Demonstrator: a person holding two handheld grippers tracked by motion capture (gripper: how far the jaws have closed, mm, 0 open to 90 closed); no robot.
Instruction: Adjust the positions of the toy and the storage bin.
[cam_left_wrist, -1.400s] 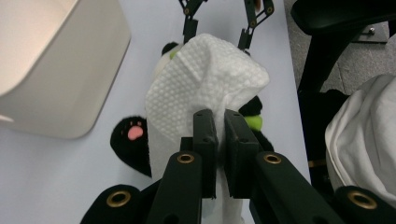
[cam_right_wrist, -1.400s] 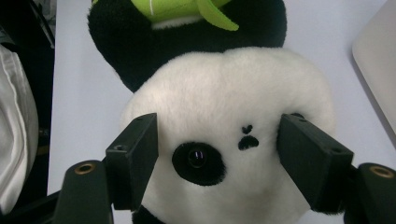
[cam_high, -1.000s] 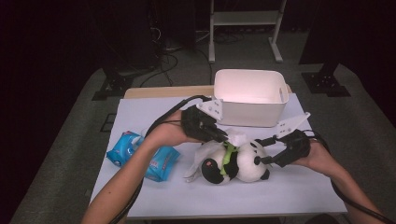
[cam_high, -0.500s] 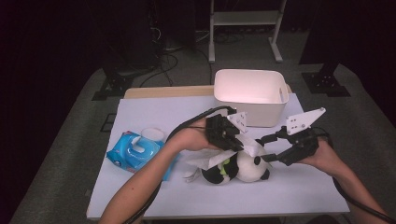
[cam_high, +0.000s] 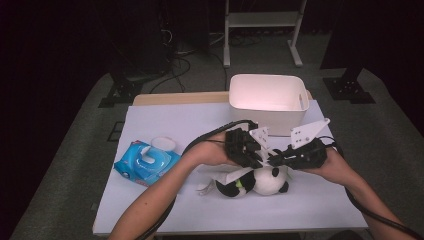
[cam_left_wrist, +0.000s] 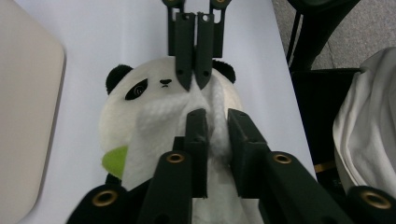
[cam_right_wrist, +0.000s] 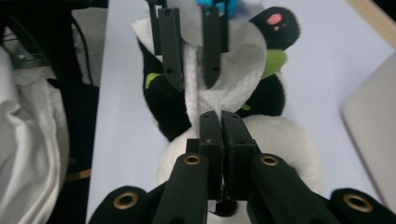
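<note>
A white wipe (cam_left_wrist: 168, 116) lies draped over the plush panda (cam_high: 267, 181), which lies on its side on the white counter (cam_high: 165, 125) at lower centre of the high view, just below the white bin (cam_high: 267, 97). In the left gripper view the panda's face sits at centre, one black ear at the left, and the wipe covers the cheek and runs down toward the bottom of the frame, past a green patch at lower left. In the right gripper view the same wipe (cam_right_wrist: 224, 60) spreads over the panda's black body in the upper middle, beside a green collar and a black paw with a pink pad at upper right.

My left gripper (cam_left_wrist: 215, 126) holds a raised fold of the wipe between its jaws; they have just eased apart a little, standing only slightly parted, with the cloth still bunched between them. My right gripper (cam_right_wrist: 218, 123) has just been closing and its jaws now stand together on the near edge of the wipe, pinching a thin ridge of it. In the high view my two grippers, left (cam_high: 252, 155) and right (cam_high: 275, 159), meet tip to tip right over the panda.

A blue pack of wet wipes (cam_high: 147, 161) lies on the counter at the left, well apart from the panda.
</note>
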